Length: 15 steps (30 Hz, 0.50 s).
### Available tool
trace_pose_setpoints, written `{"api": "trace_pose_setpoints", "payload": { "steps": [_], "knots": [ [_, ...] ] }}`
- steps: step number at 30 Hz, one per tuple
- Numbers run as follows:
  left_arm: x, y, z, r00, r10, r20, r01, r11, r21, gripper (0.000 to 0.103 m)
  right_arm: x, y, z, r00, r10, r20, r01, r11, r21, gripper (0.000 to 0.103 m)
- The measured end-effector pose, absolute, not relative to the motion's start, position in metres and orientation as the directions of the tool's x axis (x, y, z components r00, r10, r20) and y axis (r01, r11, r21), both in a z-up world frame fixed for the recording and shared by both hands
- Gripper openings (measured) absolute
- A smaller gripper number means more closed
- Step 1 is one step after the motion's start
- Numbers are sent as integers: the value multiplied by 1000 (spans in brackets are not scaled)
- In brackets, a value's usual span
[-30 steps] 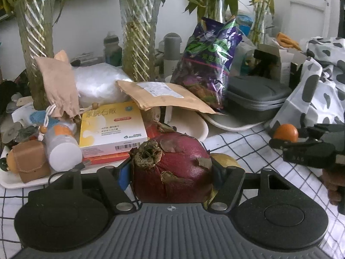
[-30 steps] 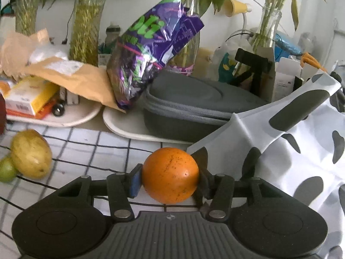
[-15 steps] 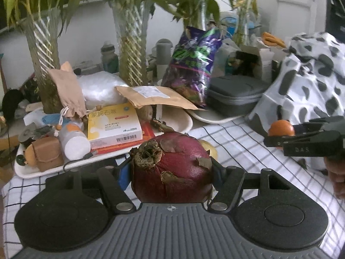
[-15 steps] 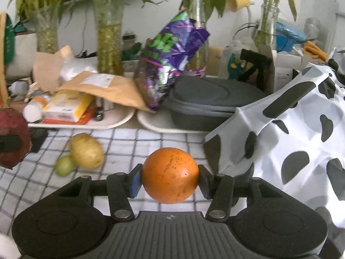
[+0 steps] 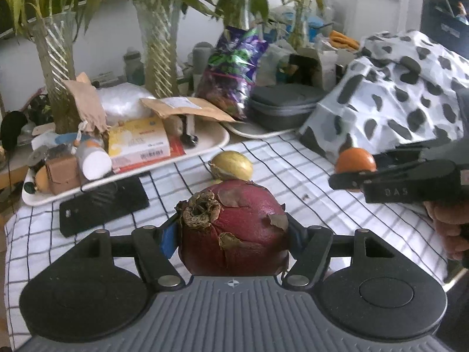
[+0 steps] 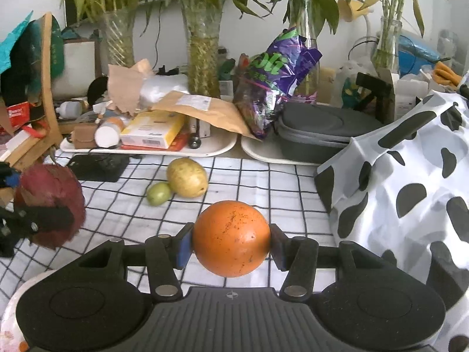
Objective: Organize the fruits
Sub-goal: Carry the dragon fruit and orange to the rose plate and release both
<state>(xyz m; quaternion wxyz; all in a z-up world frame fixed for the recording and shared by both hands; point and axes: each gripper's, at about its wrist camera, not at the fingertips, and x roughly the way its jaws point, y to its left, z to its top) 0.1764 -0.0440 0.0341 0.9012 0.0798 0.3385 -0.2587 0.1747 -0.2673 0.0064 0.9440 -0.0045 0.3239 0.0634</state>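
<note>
A: Pomegranate (image 5: 234, 228) front and centre, clamped in the left gripper (image 5: 233, 236), fingers closed against both flanks of it, dried crown tipped toward the left, whole thing held up off the checked cloth (image 5: 278, 170).

B: And the right gripper (image 6: 231, 239) matches it: fingers pressed onto the orange (image 6: 231, 237) from either side, blue pad showing on the left finger, fruit lifted clear of the cloth.

A: From the left camera you catch that orange far right too, pinched at the tips of the other tool (a bit of hand under it at the edge).

B: Likewise the pomegranate shows at the left edge of the right camera, black finger across its face.

A: Down on the cloth, yellow fruit (image 6: 187, 177) and small green fruit (image 6: 158, 194), touching each other, green one to the front-left.

B: They sit between the two grippers, just in front of the white tray (image 6: 222, 146).

A: That tray is loaded: yellow box (image 6: 152, 133), brown envelope (image 6: 199, 108), white bottle on its side.

B: Black phone (image 5: 104, 205) flat on the cloth beside the tray's left part.

A: Further right, a grey case (image 6: 325, 130) on a second tray, purple bag (image 6: 275, 79) leaning between envelope and case.

B: Spotted cloth (image 6: 410, 176) heaped along the right side, next to the orange. Vases of bamboo along the back wall.
</note>
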Motion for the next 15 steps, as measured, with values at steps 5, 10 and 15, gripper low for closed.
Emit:
{"api": "trace_pose_setpoints", "payload": {
  "steps": [5,10,15],
  "knots": [
    [157,-50,31,592,-446,-671,556,829,-62,67,155,-268,13,789,134,-599,-124,991,59,54],
    [143,-61,20,546,-434,-717,574,817,-57,67,138,-270,17,792,137,-594,-130,990,55,54],
    [138,-66,8,500,-434,-749,583,809,-80,67,125,-267,17,791,143,-595,-153,988,34,54]
  ]
}}
